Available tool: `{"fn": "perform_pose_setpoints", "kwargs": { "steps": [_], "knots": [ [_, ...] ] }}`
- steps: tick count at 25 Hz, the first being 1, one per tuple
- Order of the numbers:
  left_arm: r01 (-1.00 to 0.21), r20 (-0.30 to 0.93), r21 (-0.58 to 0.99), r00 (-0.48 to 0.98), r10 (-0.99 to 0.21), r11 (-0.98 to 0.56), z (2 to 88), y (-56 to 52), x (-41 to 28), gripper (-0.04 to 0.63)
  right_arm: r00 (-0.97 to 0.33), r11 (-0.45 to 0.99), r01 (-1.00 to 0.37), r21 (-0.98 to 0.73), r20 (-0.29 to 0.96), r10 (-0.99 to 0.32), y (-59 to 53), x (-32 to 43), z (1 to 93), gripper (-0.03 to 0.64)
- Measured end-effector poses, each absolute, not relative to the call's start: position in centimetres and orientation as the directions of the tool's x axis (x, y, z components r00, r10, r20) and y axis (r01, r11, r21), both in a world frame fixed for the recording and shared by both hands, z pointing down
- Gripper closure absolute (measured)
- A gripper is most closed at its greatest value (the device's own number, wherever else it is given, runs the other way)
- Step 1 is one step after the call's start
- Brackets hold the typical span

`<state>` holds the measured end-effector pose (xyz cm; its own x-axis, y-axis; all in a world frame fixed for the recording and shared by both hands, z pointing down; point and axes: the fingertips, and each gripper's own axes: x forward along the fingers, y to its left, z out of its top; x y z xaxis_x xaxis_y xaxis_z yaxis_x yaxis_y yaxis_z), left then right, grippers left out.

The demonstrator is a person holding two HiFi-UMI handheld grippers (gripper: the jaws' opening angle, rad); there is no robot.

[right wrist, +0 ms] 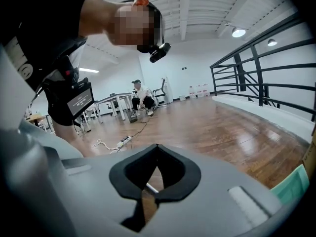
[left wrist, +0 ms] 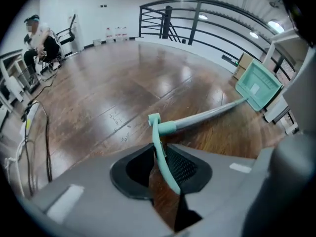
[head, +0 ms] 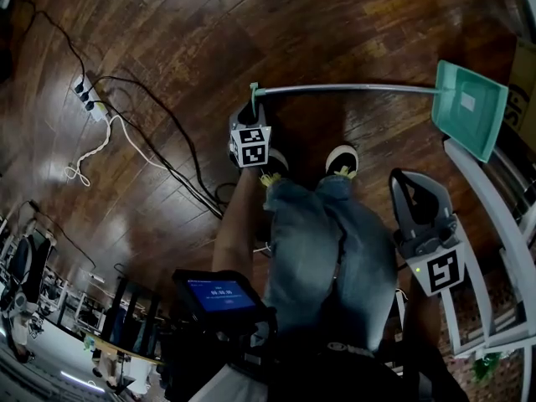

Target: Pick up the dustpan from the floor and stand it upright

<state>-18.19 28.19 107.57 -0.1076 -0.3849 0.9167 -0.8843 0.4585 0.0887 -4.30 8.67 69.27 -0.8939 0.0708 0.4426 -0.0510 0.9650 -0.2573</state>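
The dustpan lies on the wooden floor: its teal pan [head: 469,107] is at the right and its long grey handle [head: 352,89] runs left to a teal end grip. My left gripper [head: 254,111] points down at that end, and its jaws are shut on the thin teal hanging loop [left wrist: 160,152] of the handle. In the left gripper view the handle [left wrist: 207,116] leads away to the pan [left wrist: 256,85]. My right gripper [head: 412,182] hangs above the floor at the right, shut with nothing held [right wrist: 157,147]. A teal corner of the pan [right wrist: 296,184] shows at that view's right edge.
A power strip with cables [head: 88,99] lies on the floor at the left. A white rack [head: 494,224] and a cardboard box [head: 523,82] stand by the pan. The person's shoes [head: 342,159] are just behind the handle. A black railing [left wrist: 197,14] bounds the floor; someone sits at desks [left wrist: 42,38].
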Motion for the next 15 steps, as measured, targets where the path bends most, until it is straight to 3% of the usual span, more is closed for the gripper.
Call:
{"fn": "perform_pose_setpoints", "kwargs": {
  "steps": [8, 15],
  "knots": [
    [-0.856, 0.804, 0.14, -0.195, -0.561, 0.498, 93.0, 23.6, -20.0, 0.501, -0.921, 0.938, -0.087, -0.336, 0.386, 0.052, 9.4, -4.6, 63.5, 0.614],
    [-0.898, 0.658, 0.197, -0.177, -0.732, 0.394, 75.0, 15.2, -18.0, 0.476, -0.946, 0.929, -0.127, -0.348, 0.324, -0.007, 7.9, -3.1, 53.1, 0.614]
  ]
}}
